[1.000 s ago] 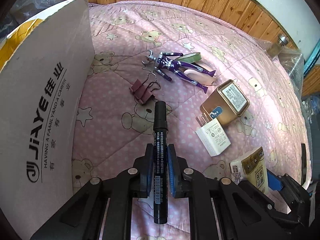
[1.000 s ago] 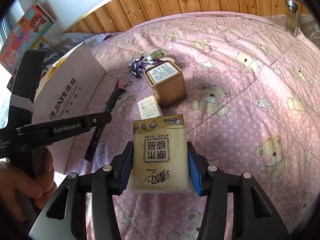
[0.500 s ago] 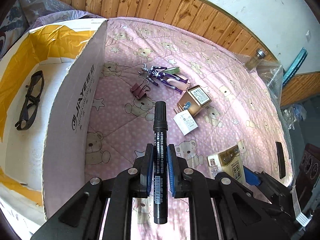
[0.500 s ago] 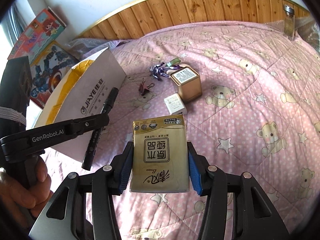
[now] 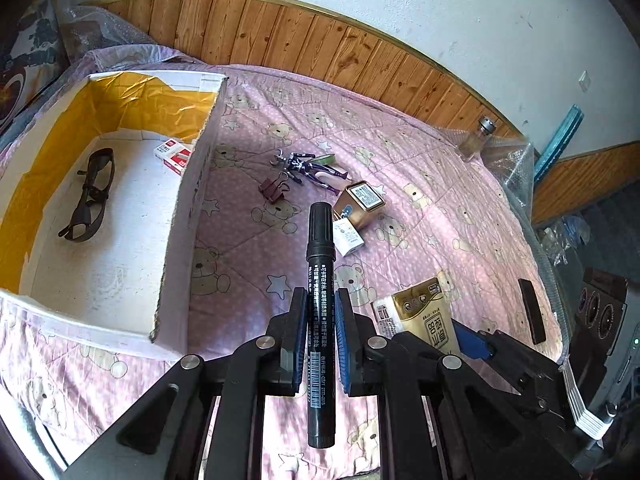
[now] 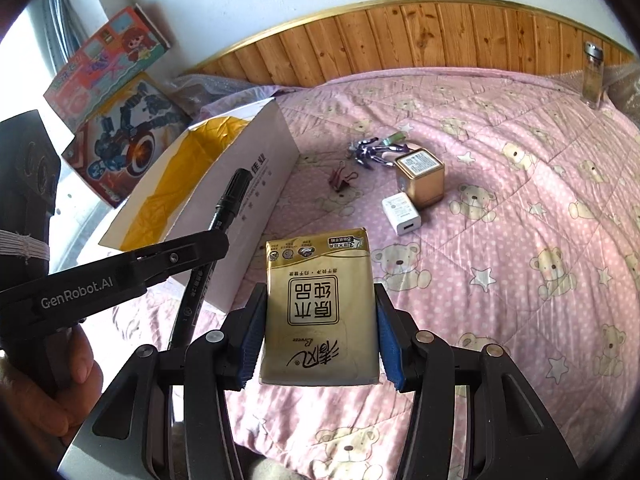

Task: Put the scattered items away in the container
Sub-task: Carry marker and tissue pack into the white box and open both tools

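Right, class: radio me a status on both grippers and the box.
Left gripper shut on marker. Right gripper shut on tissue pack. Box open beside them, glasses inside. Nothing blocking.

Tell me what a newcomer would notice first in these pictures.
First, the black marker clamped in the left gripper and the gold tissue pack gripped by the right gripper, both held above the pink teddy-bear quilt. Next, the open white cardboard box on the left, with black glasses inside.
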`<state>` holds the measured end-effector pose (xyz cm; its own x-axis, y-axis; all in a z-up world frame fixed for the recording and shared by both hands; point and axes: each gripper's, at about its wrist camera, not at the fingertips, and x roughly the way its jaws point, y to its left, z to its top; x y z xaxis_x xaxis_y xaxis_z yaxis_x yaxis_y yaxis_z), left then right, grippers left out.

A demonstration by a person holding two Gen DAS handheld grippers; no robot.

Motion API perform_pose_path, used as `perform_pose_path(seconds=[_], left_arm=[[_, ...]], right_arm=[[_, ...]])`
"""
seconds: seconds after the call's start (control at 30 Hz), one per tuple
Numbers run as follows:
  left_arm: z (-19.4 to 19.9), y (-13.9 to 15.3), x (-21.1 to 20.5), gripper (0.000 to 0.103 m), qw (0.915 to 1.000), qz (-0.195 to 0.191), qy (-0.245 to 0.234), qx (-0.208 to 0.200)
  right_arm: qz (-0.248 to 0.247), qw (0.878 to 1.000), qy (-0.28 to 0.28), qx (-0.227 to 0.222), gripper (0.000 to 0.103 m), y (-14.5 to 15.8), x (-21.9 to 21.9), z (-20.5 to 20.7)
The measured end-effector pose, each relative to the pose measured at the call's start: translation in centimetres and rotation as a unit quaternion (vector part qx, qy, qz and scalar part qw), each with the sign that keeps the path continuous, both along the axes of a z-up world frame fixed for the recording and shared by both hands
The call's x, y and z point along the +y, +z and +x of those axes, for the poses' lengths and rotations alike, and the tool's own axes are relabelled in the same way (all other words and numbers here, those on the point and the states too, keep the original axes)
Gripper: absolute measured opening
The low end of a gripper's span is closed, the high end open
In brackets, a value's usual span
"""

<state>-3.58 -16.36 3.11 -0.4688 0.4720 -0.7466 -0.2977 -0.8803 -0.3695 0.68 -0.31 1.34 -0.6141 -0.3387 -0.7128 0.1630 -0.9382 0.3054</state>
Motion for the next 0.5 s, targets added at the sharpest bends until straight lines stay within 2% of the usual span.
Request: perform_pose_path(seconds=[0.5], left_arm=[[1.2, 2.6, -6.2, 0.014, 0.9977, 0.047, 0.042, 0.024]], right_arm=[[0.009, 0.997, 0.066, 0.029, 0.053, 3.8, -5.9, -0.3]])
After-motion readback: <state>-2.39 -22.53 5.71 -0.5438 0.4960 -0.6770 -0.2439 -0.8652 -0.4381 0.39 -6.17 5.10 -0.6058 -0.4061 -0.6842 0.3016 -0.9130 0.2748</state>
